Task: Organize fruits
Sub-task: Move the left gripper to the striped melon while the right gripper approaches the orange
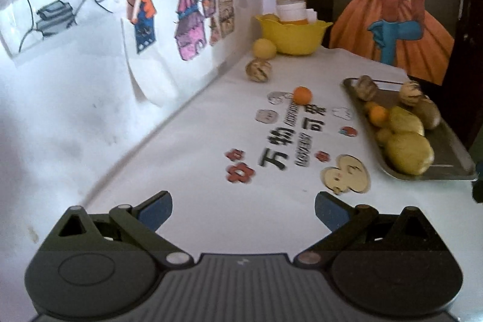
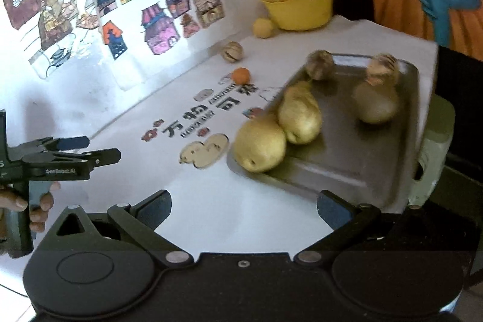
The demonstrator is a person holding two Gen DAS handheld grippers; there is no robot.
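A metal tray (image 2: 347, 159) sits on the right of the white printed tablecloth. It holds two yellow pears (image 2: 260, 142) (image 2: 299, 113), a brownish pear (image 2: 375, 103) and two striped fruits (image 2: 320, 61). In the left wrist view the tray (image 1: 452, 153) also shows a small orange (image 1: 379, 114). Loose on the cloth lie an orange (image 1: 302, 95), a striped fruit (image 1: 258, 71) and a yellow fruit (image 1: 264, 48). My left gripper (image 1: 243, 201) hangs open over the cloth's near end. My right gripper (image 2: 244, 198) is open wide before the tray's near corner, with nothing between its fingers.
A yellow bowl (image 1: 292, 35) with white containers stands at the far end beside the wall. Drawings on paper cover the wall on the left. A hand (image 2: 39, 201) holds the left gripper (image 2: 102, 150) at the left of the right wrist view. A painted panel stands behind the table.
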